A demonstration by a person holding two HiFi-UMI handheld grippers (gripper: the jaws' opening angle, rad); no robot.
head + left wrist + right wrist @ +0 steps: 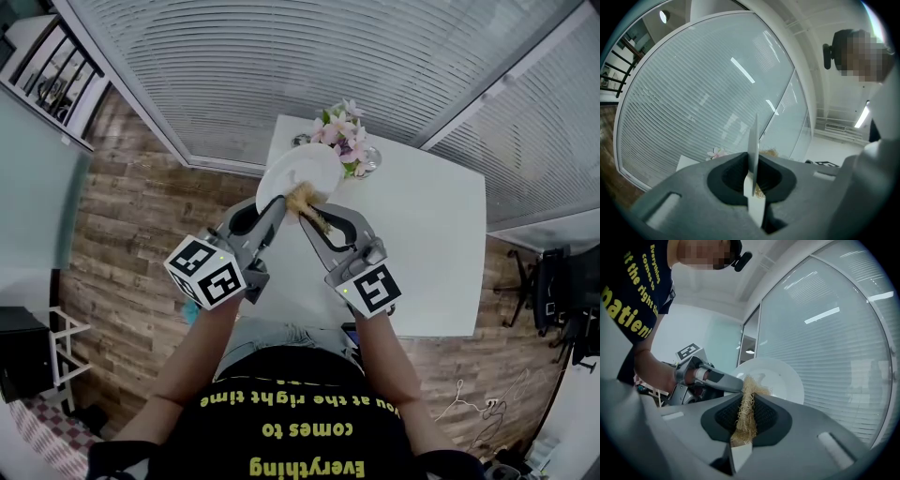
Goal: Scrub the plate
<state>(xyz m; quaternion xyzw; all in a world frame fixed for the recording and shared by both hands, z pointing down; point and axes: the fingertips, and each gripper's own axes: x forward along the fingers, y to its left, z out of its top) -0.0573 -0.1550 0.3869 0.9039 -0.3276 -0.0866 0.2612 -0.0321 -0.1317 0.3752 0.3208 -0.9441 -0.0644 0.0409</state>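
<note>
Over the far corner of the table (pixel 431 244), my left tongs (pixel 279 201) clench the rim of the white plate (pixel 298 169), holding it up on edge. My right tongs (pixel 309 217) grip a straw-coloured scrubber (pixel 306 200) against it, with flowers (pixel 343 139) just behind.

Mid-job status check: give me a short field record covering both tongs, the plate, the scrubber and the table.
left tongs: shut on plate rim
plate: white, held up on edge in the air
right tongs: shut on scrubber
scrubber: straw-coloured fibre pad, tip at plate face, appears to touch
table: white, beneath the tongs
flowers: at table's far edge, behind plate
</note>
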